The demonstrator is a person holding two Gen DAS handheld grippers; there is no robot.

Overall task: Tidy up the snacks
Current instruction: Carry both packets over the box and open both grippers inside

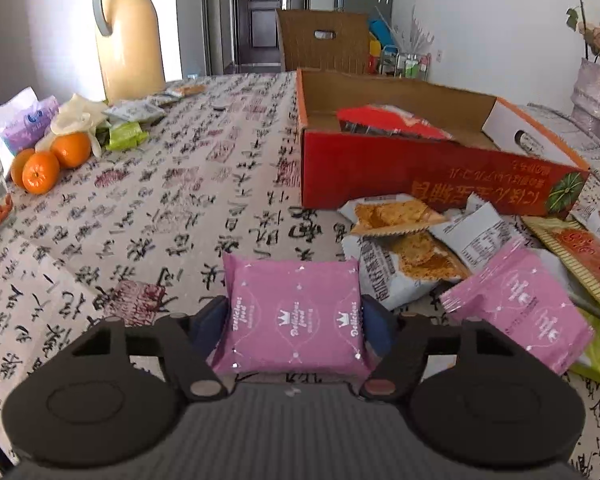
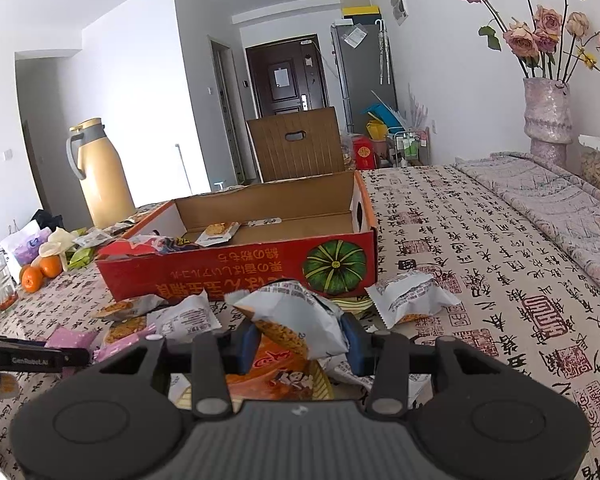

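On the calligraphy-print tablecloth (image 1: pixel 148 208) that covers the table, the red cardboard box (image 1: pixel 420 176) is seen as the largest thing, lying open-topped at the far right of the left wrist view, with a red packet (image 1: pixel 392 120) already inside it. Near its front wall a loose heap of snack packets (image 1: pixel 412 248) is spread, and it is judged that these are to be gathered into the box. Nearer, the pink packet (image 1: pixel 296 312) lies flat on the cloth between the fingers of the left gripper (image 1: pixel 294 320); the jaws are roughly half open, the pads stand at the packet's two side edges, and whether they already press on it cannot be told. For a sound pick, the jaws are best closed squarely on the packet's body, not on its crimped seams, and only until the wrapper is held, so that the contents are not crushed. The second pink packet (image 1: pixel 516 312), just to the right, is best left undisturbed. In the right wrist view, the right gripper (image 2: pixel 302 340) is closed partway on a white and orange packet (image 2: pixel 296 316), which is held above the heap, near the box's front wall. The packet is best carried clear over that wall before it is released.
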